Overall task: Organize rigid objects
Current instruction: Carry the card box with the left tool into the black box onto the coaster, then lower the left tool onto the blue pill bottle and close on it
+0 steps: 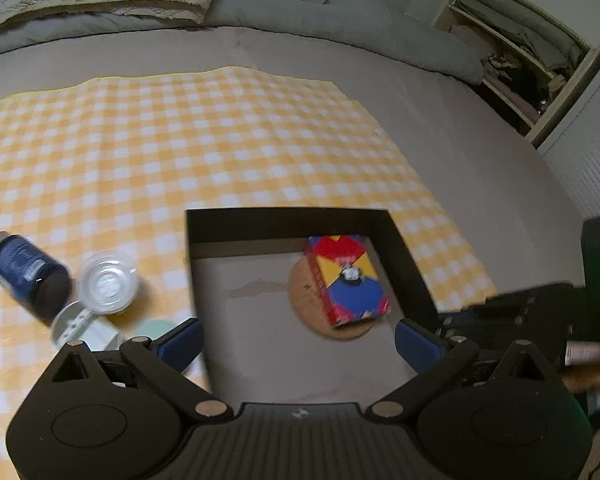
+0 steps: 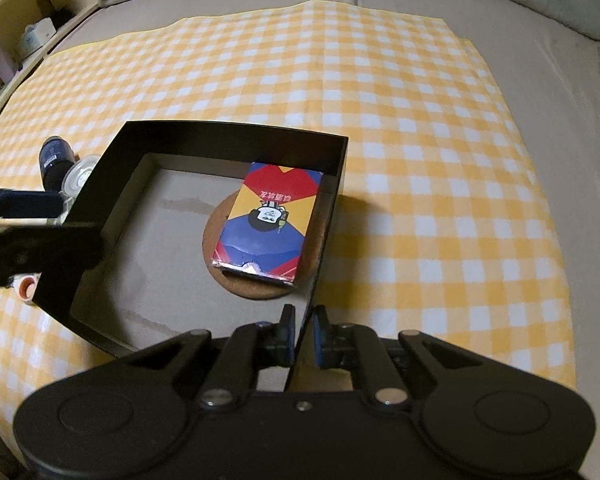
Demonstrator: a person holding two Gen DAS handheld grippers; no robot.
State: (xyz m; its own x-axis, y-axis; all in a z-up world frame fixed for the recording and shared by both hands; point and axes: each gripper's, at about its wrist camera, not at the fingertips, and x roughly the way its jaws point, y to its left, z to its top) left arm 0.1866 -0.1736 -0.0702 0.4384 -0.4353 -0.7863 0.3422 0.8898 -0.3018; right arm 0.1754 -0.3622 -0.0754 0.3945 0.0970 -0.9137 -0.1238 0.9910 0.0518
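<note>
Bottle [image 1: 28,274] lies on its side at left edge of left wrist view, long axis diagonal, nearest left gripper [image 1: 298,340], jaws apart; right gripper [image 2: 302,334] clamps box wall [image 2: 326,248].

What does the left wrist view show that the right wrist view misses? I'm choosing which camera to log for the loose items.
Only the left wrist view shows the clear cup fully, the open left gripper and a shelf at the right. Only the right wrist view shows the right gripper shut on the black box wall. Both show the colourful carton on the cork coaster, the blue bottle and the checked cloth.
</note>
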